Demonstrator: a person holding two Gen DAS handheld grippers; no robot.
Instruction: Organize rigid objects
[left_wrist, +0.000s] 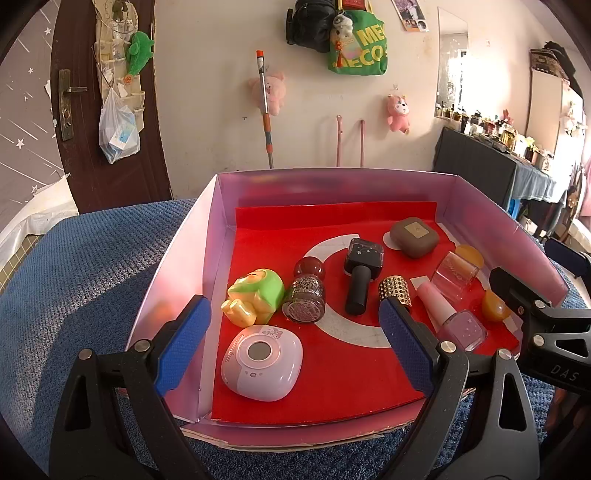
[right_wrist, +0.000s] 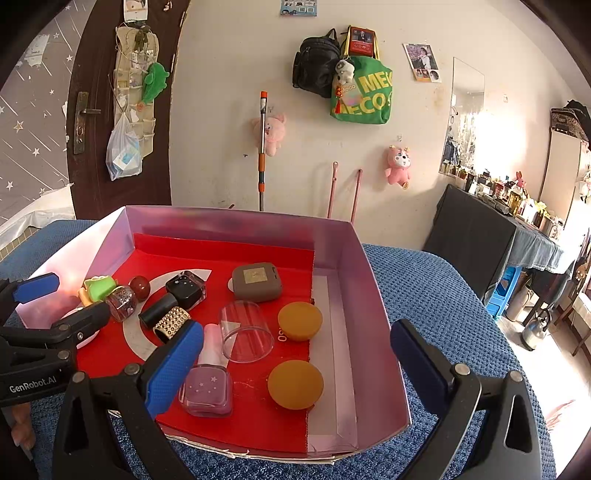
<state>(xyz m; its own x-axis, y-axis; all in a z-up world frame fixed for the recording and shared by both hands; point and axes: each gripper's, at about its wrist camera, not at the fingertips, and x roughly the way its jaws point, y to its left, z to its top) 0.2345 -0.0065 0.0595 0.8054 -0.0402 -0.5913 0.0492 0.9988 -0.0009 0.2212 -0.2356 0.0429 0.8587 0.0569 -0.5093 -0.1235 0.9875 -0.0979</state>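
Currently both grippers are empty, fingers spread wide. The left gripper (left_wrist: 295, 339) hovers at the box's near-left side with the white-pink compact (left_wrist: 262, 363) right between its fingers, untouched. The right gripper (right_wrist: 295, 365) hangs over the near-right corner; its left finger (right_wrist: 173, 363) sits just beside the pink nail polish bottle (right_wrist: 207, 384), and the near amber cap (right_wrist: 295, 384) lies between the fingers.

The rest sits loose on the red liner inside the shallow box (left_wrist: 332, 181): green-yellow figurine (left_wrist: 255, 297), glitter bottle (left_wrist: 304, 301), black polish bottle (left_wrist: 360, 273), studded gold cap (left_wrist: 396, 290), clear bottle (right_wrist: 245, 330), second amber cap (right_wrist: 299, 320), grey case (right_wrist: 255, 281). The box rests on a blue textured cloth (left_wrist: 74, 295).

Risks: items are packed close, so a closing finger likely knocks a neighbour. Round bottles lying flat may roll. The grippers are near each other and could collide. The smooth compact may slip.
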